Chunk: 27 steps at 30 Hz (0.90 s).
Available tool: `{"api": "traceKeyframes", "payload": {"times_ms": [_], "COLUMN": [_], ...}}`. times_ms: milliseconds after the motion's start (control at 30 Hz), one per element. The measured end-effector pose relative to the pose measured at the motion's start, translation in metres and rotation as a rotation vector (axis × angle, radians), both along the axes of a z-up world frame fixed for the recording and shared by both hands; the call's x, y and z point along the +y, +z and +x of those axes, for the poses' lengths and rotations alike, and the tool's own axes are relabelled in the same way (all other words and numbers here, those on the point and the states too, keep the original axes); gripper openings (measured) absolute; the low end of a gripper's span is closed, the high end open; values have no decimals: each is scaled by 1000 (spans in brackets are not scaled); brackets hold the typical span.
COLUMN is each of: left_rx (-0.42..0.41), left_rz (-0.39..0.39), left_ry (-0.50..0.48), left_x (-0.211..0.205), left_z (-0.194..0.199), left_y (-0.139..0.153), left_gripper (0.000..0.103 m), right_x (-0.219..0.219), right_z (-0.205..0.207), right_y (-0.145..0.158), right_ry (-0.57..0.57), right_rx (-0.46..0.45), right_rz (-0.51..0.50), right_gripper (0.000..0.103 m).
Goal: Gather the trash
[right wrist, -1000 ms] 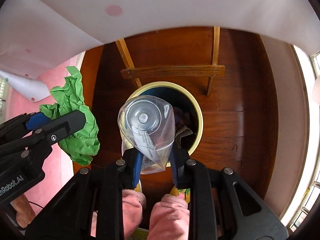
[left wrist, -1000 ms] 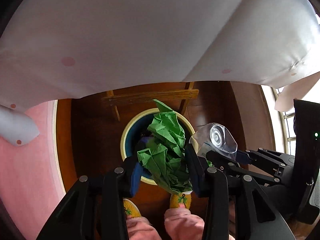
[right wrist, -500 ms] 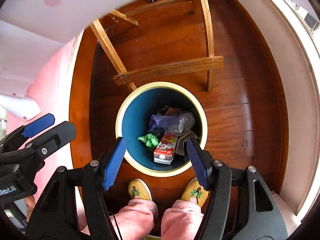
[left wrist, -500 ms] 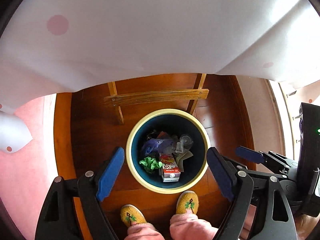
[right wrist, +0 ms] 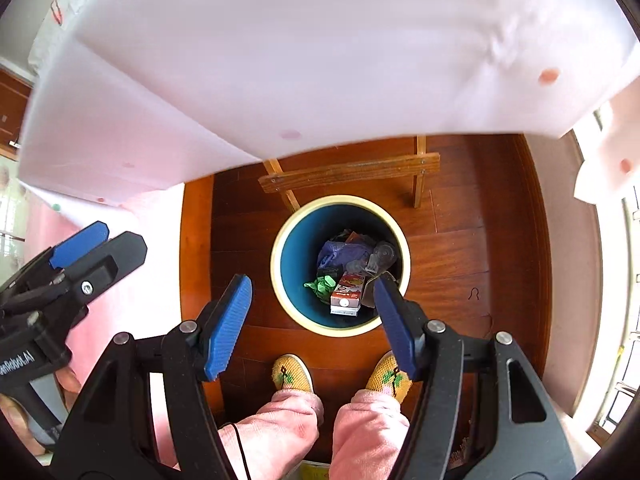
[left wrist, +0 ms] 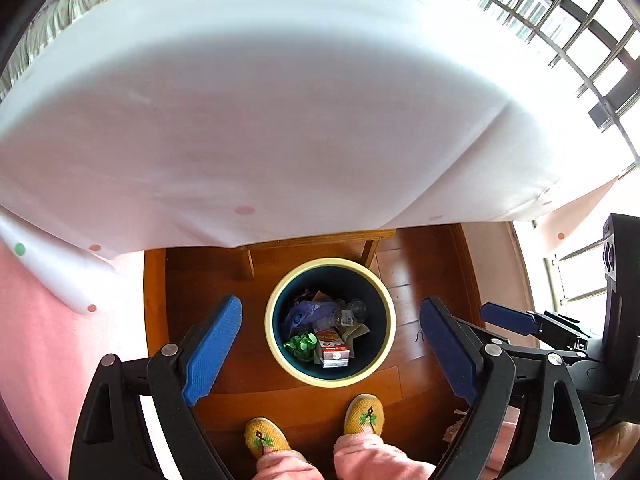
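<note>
A round bin with a cream rim (left wrist: 280, 360) (right wrist: 280, 288) and blue inside stands on the wooden floor below both grippers. Inside lie crumpled green paper (left wrist: 301, 345) (right wrist: 322, 285), a clear plastic bottle (left wrist: 352, 312) (right wrist: 378, 258), a small red and white carton (left wrist: 333, 350) (right wrist: 347, 296) and a purple wrapper (left wrist: 302, 314) (right wrist: 340, 252). My left gripper (left wrist: 332, 320) is open and empty, high above the bin. My right gripper (right wrist: 314, 294) is open and empty too, over the bin's near side.
A white tablecloth (left wrist: 280, 100) (right wrist: 320, 48) hangs over the top of both views. A wooden crossbar (right wrist: 352, 172) of the table frame runs just behind the bin. A person's yellow slippers (left wrist: 362, 414) (right wrist: 292, 372) and pink trouser legs stand in front of the bin.
Both grippers opened and let go: the green paper and the clear bottle fell into the bin. Both grippers have since risen, so the bin looks smaller and the tablecloth fills more.
</note>
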<state>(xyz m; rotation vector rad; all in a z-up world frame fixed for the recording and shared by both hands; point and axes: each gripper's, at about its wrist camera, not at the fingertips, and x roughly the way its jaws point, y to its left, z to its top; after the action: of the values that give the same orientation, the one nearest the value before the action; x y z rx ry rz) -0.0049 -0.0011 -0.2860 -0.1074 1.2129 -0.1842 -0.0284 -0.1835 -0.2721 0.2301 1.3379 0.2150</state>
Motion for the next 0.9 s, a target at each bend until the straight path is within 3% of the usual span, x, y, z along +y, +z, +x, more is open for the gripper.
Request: {"api": "traceKeyframes", "payload": {"times_ms": [400, 667, 900], "left_rx": [-138, -211, -291], "left_rz": [-39, -5, 26], "left_ry": [-40, -65, -25], "left_x": [4, -1, 1], "left_z": [-22, -40, -45], "left_y": [182, 276, 344], "left_gripper": [92, 92, 92], "right_x": [1, 6, 8], "right_z": [-13, -22, -27], "right_y": [162, 274, 345], "right_ry": [12, 43, 20], "right_rx": [-120, -264, -362], "right_rz": [-2, -47, -28], "right_gripper": [61, 61, 61]}}
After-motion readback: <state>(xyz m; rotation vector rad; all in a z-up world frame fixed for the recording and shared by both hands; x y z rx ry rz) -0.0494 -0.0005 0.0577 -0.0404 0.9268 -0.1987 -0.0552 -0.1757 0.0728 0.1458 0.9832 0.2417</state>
